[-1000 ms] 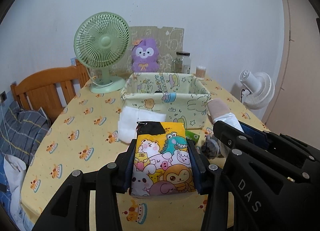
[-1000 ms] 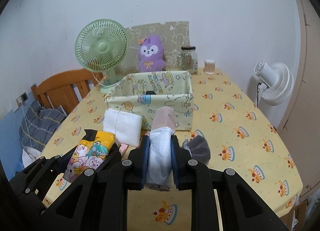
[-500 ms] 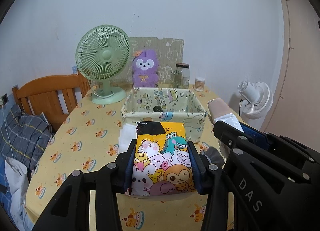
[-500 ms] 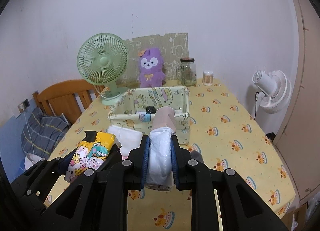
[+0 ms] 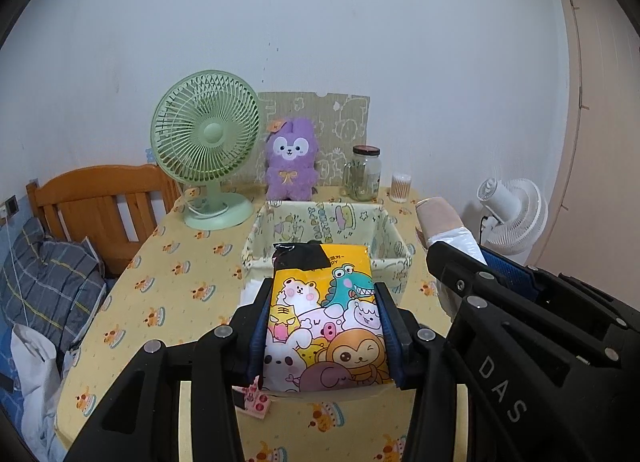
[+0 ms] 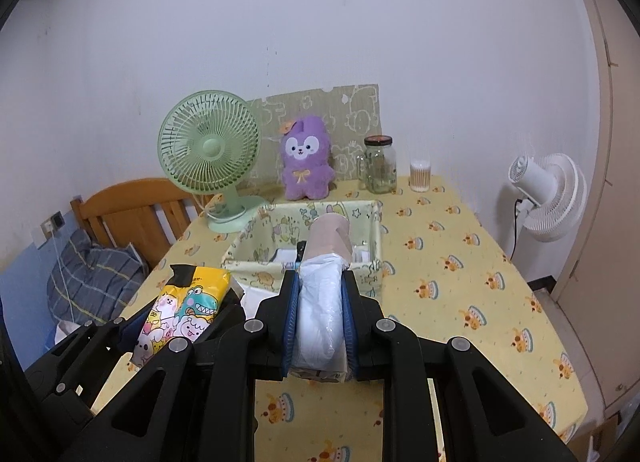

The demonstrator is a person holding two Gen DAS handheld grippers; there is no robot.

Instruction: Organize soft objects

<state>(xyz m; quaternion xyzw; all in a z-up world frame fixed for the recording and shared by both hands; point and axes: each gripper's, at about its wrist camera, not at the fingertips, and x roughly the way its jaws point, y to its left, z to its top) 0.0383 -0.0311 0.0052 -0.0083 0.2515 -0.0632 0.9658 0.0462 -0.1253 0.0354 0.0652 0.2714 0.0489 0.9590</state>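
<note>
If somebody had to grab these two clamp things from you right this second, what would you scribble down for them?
Left gripper: shut on the cartoon animal pack, held above the table in front of the fabric bin.
Right gripper: shut on the white plastic-wrapped roll, also held up before the bin.
Done: both items picked up; the bin already holds a few things.
Left: place both in the bin. A folded white cloth lies beside it.

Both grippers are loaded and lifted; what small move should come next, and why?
Probably carry both forward over the basket. The left gripper clamps the cartoon pack and the right gripper the white bag, both short of its near rim.
</note>
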